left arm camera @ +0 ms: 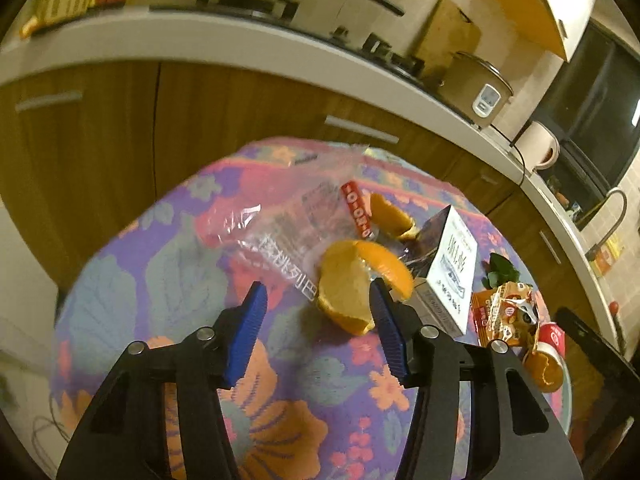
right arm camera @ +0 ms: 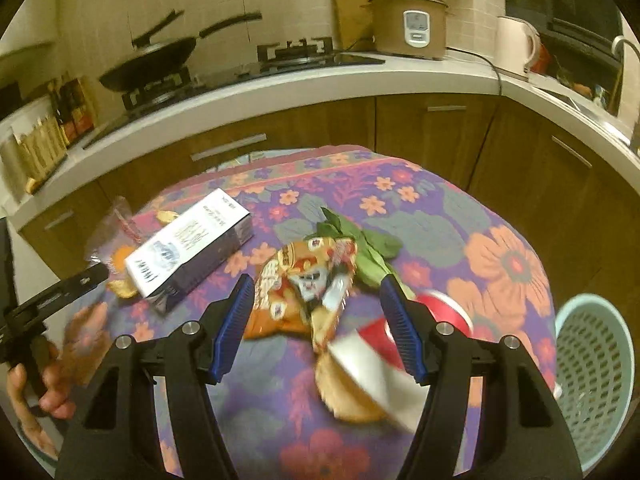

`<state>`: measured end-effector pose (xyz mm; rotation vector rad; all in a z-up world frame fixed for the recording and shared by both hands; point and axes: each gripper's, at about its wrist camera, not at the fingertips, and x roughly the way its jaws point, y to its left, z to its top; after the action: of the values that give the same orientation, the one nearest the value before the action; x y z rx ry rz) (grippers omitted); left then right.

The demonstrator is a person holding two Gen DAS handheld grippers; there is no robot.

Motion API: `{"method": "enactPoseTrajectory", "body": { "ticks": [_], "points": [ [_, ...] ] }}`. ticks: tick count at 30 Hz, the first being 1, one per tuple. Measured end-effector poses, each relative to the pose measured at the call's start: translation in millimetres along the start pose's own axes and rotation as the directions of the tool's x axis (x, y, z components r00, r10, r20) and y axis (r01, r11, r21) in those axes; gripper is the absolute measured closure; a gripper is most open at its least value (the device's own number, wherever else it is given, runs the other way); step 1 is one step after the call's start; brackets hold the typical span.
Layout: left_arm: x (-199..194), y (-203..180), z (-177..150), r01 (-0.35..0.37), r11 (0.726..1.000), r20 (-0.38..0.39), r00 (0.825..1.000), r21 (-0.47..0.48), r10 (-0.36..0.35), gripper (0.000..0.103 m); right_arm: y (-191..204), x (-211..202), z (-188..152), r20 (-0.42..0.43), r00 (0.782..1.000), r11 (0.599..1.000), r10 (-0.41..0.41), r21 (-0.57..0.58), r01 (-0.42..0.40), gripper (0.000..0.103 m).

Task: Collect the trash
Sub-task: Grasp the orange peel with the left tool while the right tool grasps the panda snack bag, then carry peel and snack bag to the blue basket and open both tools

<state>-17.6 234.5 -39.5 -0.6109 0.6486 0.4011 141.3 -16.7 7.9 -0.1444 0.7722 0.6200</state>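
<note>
Both grippers are hovering open over the tabletop (right arm camera: 460,216): left gripper (left arm camera: 318,320) nearing the peel (left arm camera: 348,292), right gripper (right arm camera: 316,312) facing the wrapper (right arm camera: 304,280). Approach step; next, closing fingers, then carrying to the basket (right arm camera: 596,368).

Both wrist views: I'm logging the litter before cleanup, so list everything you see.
Orange peel: several pieces, orange, on the table
Clear wrapper: one, transparent, behind the peel
Box: one, white and dark, left of the snack bag
Snack bag: one, orange
Leaves: green, behind the bag
Paper cup: one, red and white, tipped over
Basket: one, pale green, beside the table
Tablecloth: floral purple
Left gripper: open
Right gripper: open
</note>
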Motion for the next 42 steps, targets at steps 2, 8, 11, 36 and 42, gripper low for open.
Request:
{"method": "enactPoseTrajectory", "body": {
  "ticks": [2,8,11,36,42],
  "points": [
    [6.4,-3.1,-0.6,0.004,1.000,-0.023,1.000,0.005,-0.004,0.057,2.1,14.1,6.3,-0.031,0.999,1.000,-0.015,-0.001,0.015,0.042],
    [21.5,-14.1,-2.4,-0.004,1.000,-0.070,0.998,0.030,0.006,0.070,3.1,43.6,11.2,-0.115,0.992,0.999,-0.051,-0.005,0.050,0.042],
    [27.6,-14.3,-5.3,-0.026,0.999,-0.084,0.996,0.038,0.029,0.081,2.7,55.0,8.5,-0.155,0.986,0.998,-0.061,-0.009,0.060,0.042],
    [-50.9,-22.9,-60.5,0.185,0.977,-0.082,0.981,0.106,-0.176,0.101,18.7,-41.9,-37.2,-0.027,0.994,0.994,0.107,0.000,-0.107,0.083],
    [-63.5,-63.3,-63.7,0.259,0.952,-0.072,0.965,0.163,-0.250,0.101,-10.9,-75.6,-49.6,0.060,0.995,0.994,0.084,0.067,-0.088,0.083]
  ]
}}
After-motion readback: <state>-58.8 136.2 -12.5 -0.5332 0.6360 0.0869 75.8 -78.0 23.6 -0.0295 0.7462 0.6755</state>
